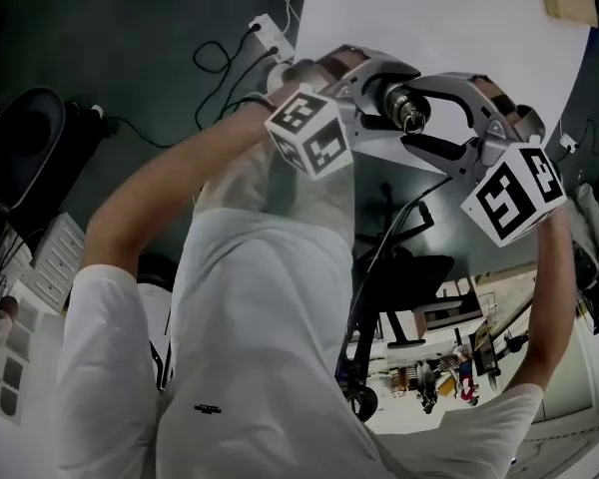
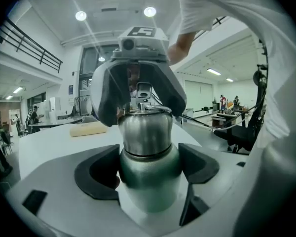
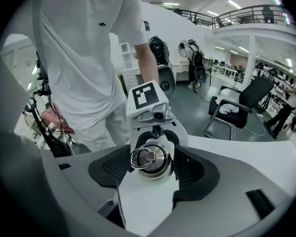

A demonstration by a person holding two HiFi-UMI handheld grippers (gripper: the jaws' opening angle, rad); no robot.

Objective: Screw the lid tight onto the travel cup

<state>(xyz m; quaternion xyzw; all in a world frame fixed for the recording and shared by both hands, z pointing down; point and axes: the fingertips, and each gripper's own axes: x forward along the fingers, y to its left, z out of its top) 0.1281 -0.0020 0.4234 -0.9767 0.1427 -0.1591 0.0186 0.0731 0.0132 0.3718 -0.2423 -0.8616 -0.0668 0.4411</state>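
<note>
A bright white hall with a dark floor (image 1: 130, 38), round ceiling lights (image 2: 149, 11) and a railed mezzanine (image 3: 256, 11) holds a white table (image 1: 459, 28) bearing a wooden block (image 2: 89, 129), with a black office chair (image 3: 254, 92) nearby.

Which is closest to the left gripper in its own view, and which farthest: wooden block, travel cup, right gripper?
1. Travel cup, gripped between the jaws.
2. Right gripper, just beyond, on the cup's lid.
3. Wooden block, lying on the white table, back left.
</note>
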